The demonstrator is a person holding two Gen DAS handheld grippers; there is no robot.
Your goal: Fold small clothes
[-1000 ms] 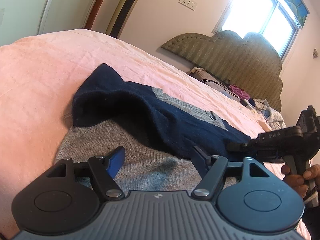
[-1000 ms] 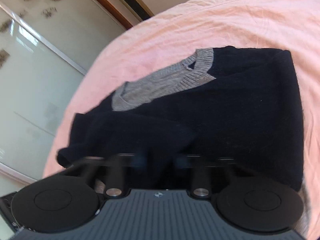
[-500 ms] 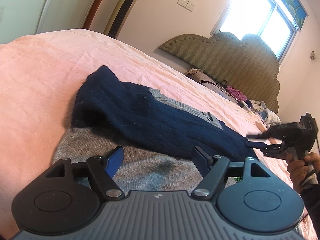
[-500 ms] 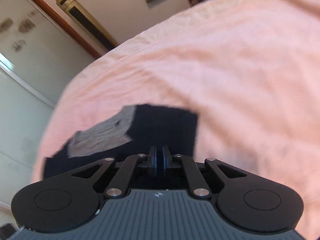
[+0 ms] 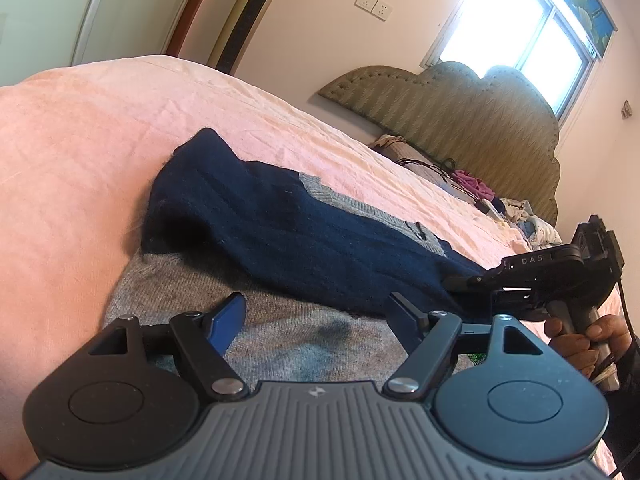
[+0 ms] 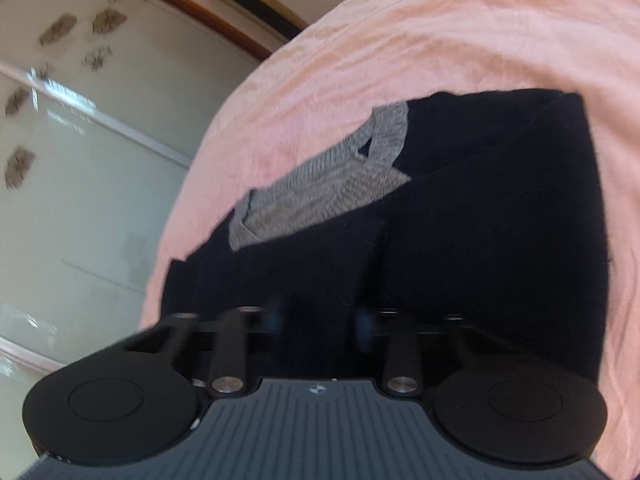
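Observation:
A navy sweater (image 5: 300, 232) with a grey collar (image 6: 340, 184) and a grey lower part (image 5: 280, 344) lies folded on the pink bedsheet (image 5: 100, 140). My left gripper (image 5: 316, 308) hovers open just over the grey part and holds nothing. My right gripper (image 6: 319, 316) is blurred, low over the sweater's (image 6: 480, 220) near navy edge. Its jaws are closing, but the pads still stand apart with dark knit between them. In the left wrist view the right gripper (image 5: 460, 282) meets the sweater's right end, with a hand (image 5: 576, 340) on its handle.
A padded headboard (image 5: 460, 120) stands at the far end, with a pile of clothes and cables (image 5: 480, 192) on the bed below it. A tall floor-standing unit (image 5: 248, 12) stands by the wall. Frosted sliding doors (image 6: 80, 160) run along the bed's left side.
Half a second ago the right gripper had drawn back from the sweater with its jaws shut. It has since returned low to the navy edge with jaws apart. The left gripper stayed put.

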